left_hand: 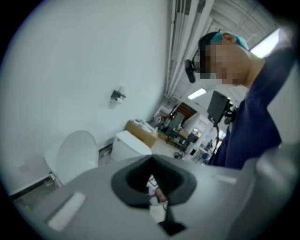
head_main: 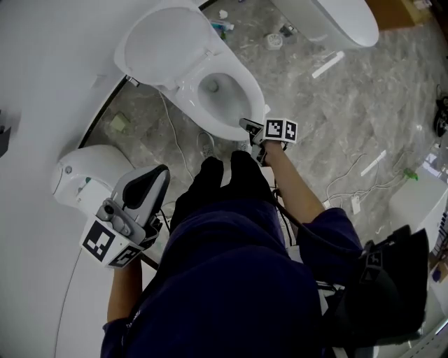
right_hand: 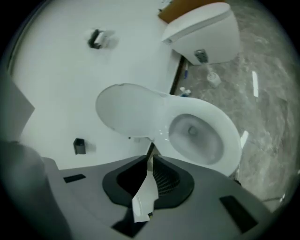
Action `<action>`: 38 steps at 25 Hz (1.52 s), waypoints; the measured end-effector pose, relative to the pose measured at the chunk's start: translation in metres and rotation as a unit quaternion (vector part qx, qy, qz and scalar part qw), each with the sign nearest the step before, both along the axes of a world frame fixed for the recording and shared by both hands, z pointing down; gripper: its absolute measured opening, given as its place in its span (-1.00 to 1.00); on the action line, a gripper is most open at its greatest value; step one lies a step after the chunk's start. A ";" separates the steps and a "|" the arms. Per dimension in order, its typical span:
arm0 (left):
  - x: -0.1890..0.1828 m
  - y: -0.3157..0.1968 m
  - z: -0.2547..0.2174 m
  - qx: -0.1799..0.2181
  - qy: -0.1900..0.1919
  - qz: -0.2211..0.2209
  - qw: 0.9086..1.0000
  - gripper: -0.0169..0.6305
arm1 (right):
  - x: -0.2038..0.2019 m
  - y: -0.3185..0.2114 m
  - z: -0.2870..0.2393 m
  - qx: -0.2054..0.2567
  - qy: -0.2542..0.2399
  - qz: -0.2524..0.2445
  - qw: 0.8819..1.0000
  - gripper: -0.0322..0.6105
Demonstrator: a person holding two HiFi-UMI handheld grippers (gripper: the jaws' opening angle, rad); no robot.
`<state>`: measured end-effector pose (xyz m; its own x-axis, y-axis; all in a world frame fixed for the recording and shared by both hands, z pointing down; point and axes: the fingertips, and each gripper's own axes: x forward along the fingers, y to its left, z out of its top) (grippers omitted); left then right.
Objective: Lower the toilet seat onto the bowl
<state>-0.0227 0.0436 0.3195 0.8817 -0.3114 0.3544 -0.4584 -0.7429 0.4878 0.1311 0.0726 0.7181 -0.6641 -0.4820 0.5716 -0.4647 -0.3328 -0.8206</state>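
The white toilet (head_main: 241,105) stands against the wall, its lid (head_main: 164,42) raised and leaning back. The seat ring (right_hand: 229,136) appears to lie flat on the bowl. My right gripper (head_main: 250,127) hovers just over the bowl's front rim, pointing at it; in the right gripper view its jaws (right_hand: 151,158) meet at the tips with nothing between them. My left gripper (head_main: 155,183) is held low at the left, away from that toilet, beside another white toilet (head_main: 84,175). Its jaws (left_hand: 152,161) are together and empty.
A third toilet (head_main: 336,21) stands at the top right. Cables (head_main: 175,140), white strips (head_main: 327,64) and small litter lie on the marble floor. The person's dark legs (head_main: 224,182) stand before the bowl. A black bag (head_main: 385,280) sits at the right.
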 end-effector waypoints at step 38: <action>-0.040 -0.025 -0.080 0.137 0.142 0.039 0.980 -0.94 | -0.104 -0.076 -0.451 0.498 0.217 -0.153 0.826 -0.88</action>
<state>-0.0628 0.0184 0.2398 0.9579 -0.2872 0.0043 -0.2689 -0.8912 0.3654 0.0271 -0.0029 0.2671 -0.6780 -0.7047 0.2091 -0.7247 0.5933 -0.3504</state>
